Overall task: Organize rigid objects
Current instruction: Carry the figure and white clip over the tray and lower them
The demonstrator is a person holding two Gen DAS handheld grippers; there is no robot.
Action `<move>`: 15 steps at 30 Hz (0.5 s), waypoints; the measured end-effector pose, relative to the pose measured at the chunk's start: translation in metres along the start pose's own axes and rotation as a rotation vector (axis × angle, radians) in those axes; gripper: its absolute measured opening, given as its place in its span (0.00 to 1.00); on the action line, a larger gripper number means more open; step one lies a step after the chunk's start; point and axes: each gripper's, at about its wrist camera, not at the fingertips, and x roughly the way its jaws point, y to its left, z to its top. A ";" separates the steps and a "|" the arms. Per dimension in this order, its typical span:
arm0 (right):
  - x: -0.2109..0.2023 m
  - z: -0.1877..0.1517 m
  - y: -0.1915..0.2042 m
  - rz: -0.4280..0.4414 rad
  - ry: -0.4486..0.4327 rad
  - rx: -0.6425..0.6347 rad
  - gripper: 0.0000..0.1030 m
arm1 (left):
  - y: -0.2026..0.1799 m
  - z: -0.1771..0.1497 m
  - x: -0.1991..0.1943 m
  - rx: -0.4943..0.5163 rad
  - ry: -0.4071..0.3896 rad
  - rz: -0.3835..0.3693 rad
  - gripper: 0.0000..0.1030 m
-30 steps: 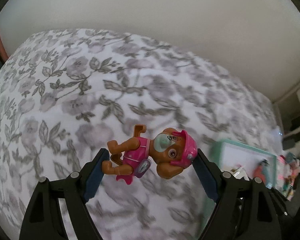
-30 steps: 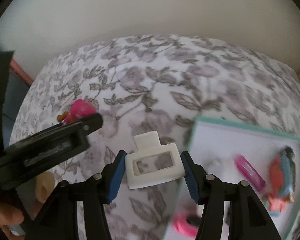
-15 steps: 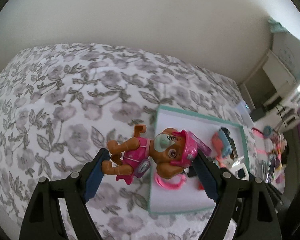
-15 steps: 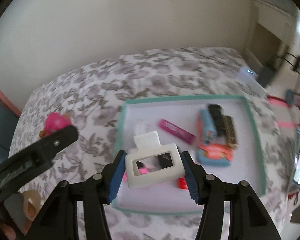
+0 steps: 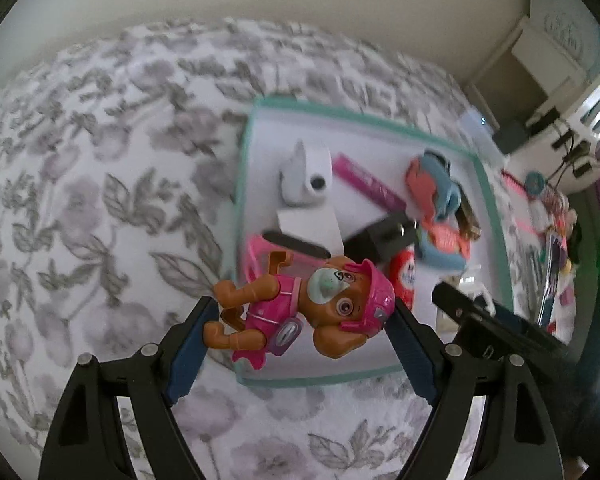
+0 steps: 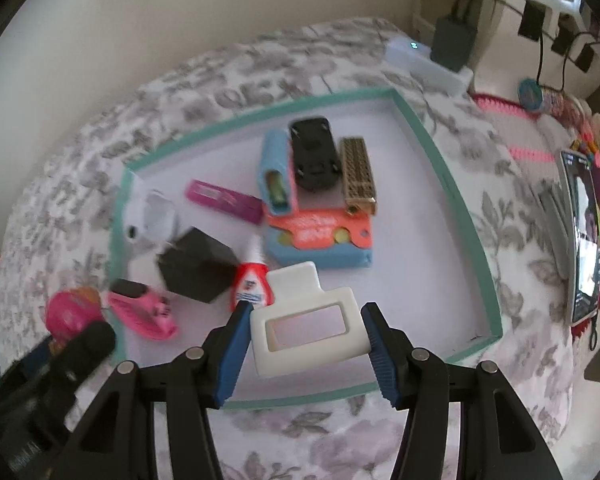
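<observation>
My left gripper (image 5: 300, 320) is shut on a brown toy dog in a pink outfit and cap (image 5: 300, 308), held above the near left corner of a teal-rimmed white tray (image 5: 488, 184). My right gripper (image 6: 306, 334) is shut on a white plastic frame piece with a tab (image 6: 306, 320), held over the near part of the same tray (image 6: 452, 196). In the right wrist view the left gripper (image 6: 76, 348) and its toy dog (image 6: 72, 310) show at the lower left.
The tray lies on a grey floral bedspread (image 5: 100, 200). It holds a black cube (image 6: 196, 264), a glue bottle (image 6: 252, 276), a pink bar (image 6: 224, 200), a blue and orange box (image 6: 320, 236), a black toy car (image 6: 314, 152) and other items. A phone (image 6: 586, 236) lies right of the tray.
Both grippers have swung right and come closer to the tray, each still holding its object. The tray now fills more of both views.
</observation>
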 end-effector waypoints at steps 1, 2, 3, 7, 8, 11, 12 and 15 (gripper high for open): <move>0.002 0.000 -0.001 -0.002 0.006 0.000 0.57 | -0.001 -0.001 0.004 0.004 0.011 0.006 0.83; 0.004 0.000 -0.001 -0.011 0.011 -0.003 0.57 | -0.002 -0.001 0.006 0.007 0.019 0.009 0.83; 0.005 -0.002 -0.001 -0.019 0.014 -0.006 0.57 | -0.002 -0.001 0.009 0.007 0.027 0.009 0.83; 0.011 -0.003 -0.003 -0.021 0.033 -0.002 0.57 | -0.001 -0.001 0.018 -0.002 0.054 0.003 0.83; 0.013 -0.003 -0.002 -0.024 0.037 -0.004 0.57 | -0.001 -0.001 0.021 -0.005 0.061 0.003 0.83; 0.017 -0.003 -0.002 -0.031 0.052 -0.004 0.57 | -0.002 -0.001 0.025 0.003 0.066 0.008 0.83; 0.019 -0.004 -0.002 -0.029 0.058 -0.001 0.57 | -0.003 -0.001 0.025 0.008 0.066 0.011 0.83; 0.024 -0.006 -0.005 -0.031 0.075 0.007 0.57 | -0.007 -0.001 0.029 0.028 0.065 0.026 0.83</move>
